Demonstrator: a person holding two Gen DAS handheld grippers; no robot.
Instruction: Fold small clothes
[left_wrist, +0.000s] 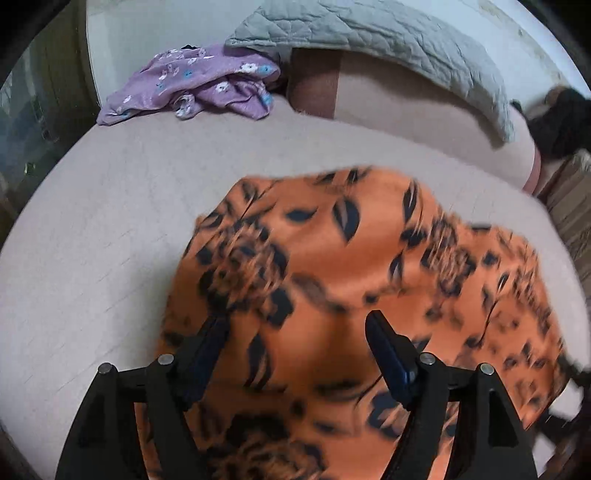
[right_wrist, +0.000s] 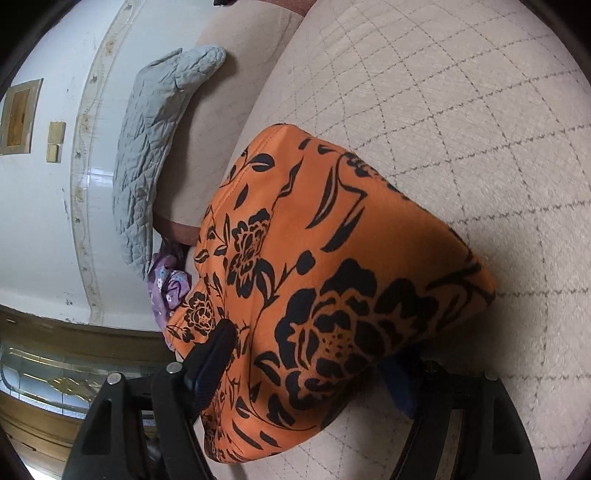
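Observation:
An orange garment with a black flower print (left_wrist: 351, 266) lies on the pale bed cover, blurred by motion in the left wrist view. My left gripper (left_wrist: 295, 328) hovers over its near part with the fingers spread apart and nothing between them. In the right wrist view the same orange garment (right_wrist: 332, 266) drapes between the fingers of my right gripper (right_wrist: 317, 354). The left finger (right_wrist: 214, 354) shows, the right one is mostly hidden under the cloth. How tightly the jaws close is hidden.
A crumpled purple flowered garment (left_wrist: 195, 85) lies at the far left of the bed, also in the right wrist view (right_wrist: 168, 291). A grey quilted blanket (left_wrist: 388, 40) lies over a pink pillow (left_wrist: 406, 107) at the back. The quilted bed cover (right_wrist: 461, 129) spreads wide.

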